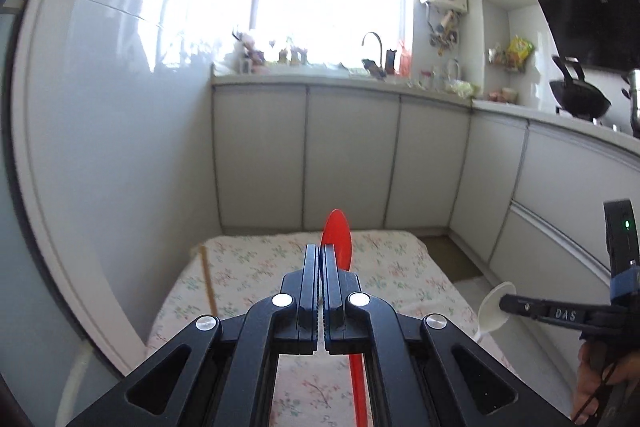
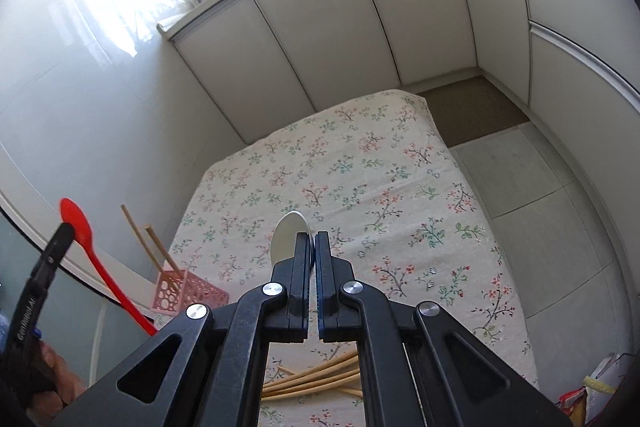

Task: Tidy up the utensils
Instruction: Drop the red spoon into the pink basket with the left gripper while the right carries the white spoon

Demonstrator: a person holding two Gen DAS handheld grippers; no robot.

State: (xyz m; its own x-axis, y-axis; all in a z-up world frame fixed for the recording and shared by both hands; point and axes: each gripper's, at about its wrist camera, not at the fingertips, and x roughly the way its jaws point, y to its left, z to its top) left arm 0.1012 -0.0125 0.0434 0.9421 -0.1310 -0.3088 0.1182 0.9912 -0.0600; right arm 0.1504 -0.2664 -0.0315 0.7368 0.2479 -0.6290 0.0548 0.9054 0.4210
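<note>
I noted the left gripper [image 1: 321,251] pinching a red spoon [image 1: 338,237] and the right gripper [image 2: 313,239] pinching a white spoon [image 2: 289,237], both held above the floral-cloth table [image 2: 360,167]. Loose chopsticks [image 2: 316,379] lay near; a pink holder [image 2: 180,293] with two chopsticks stood at the table's left edge; beyond, grey cabinets [image 1: 348,155].

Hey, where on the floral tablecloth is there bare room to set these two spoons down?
The floral tablecloth is bare across its middle and far end, toward the cabinet doors. It is crowded at the near edge, where loose chopsticks lie, and at the near left corner, where the pink holder stands with chopsticks in it.
</note>
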